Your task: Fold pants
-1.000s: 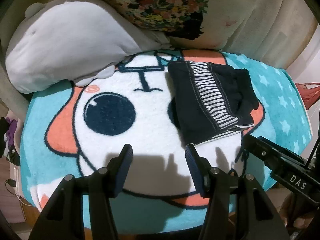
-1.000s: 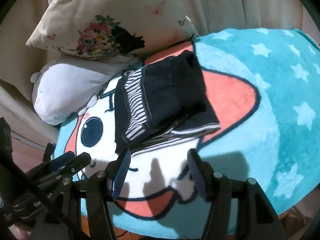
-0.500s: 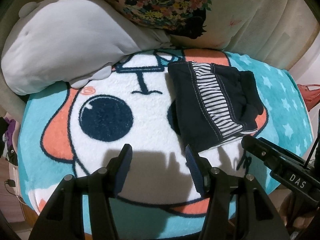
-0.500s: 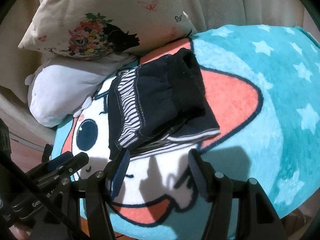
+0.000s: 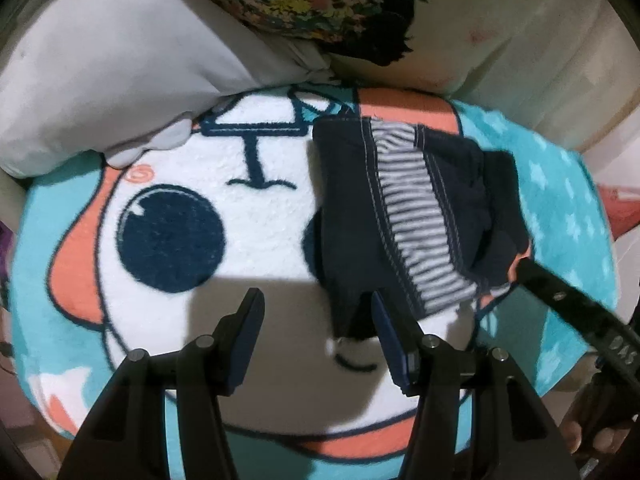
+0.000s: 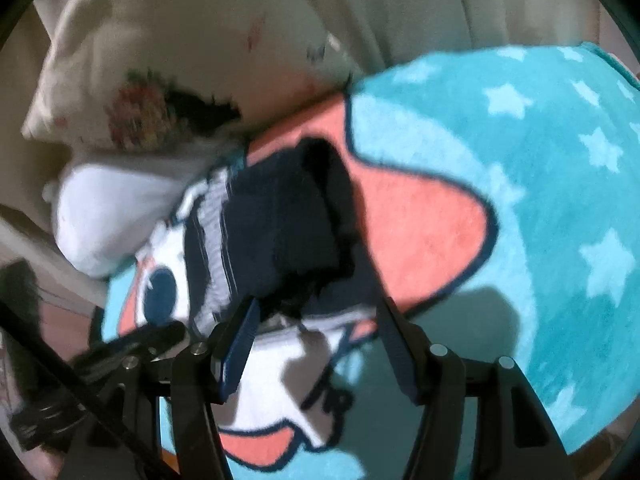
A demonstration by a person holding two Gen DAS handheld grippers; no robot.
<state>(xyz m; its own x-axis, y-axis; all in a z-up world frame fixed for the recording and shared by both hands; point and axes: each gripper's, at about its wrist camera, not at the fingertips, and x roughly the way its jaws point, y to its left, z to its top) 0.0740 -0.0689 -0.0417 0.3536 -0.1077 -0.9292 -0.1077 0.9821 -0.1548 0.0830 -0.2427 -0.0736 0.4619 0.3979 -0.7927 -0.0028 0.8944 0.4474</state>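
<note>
The pants (image 5: pixel 404 216) lie in a dark, part-folded bundle on the right half of the cartoon blanket (image 5: pixel 168 184), the striped lining showing in a band down the middle and a bunched dark fold on the far right side. The near edge of the bundle sits just ahead of both my claws.

My right claw (image 6: pixel 316 340) is released, fingers spread, and its tips look to be right at the near hem, with a pale layer of lining peeking out between them; that view is blurred, so I cannot tell whether they touch the cloth. My left claw (image 5: pixel 316 324) is also released, with its right finger at the near left corner of the bundle and its left finger over bare blanket.

To do this step well, I judge I should slide each lower finger under all the layers at the near edge, not just the top one, then close at both corners evenly. The plush blanket may snag, so I would lift slightly before carrying the edge over toward the floral pillow (image 5: pixel 332 4) and the grey cushion (image 5: pixel 112 80).
</note>
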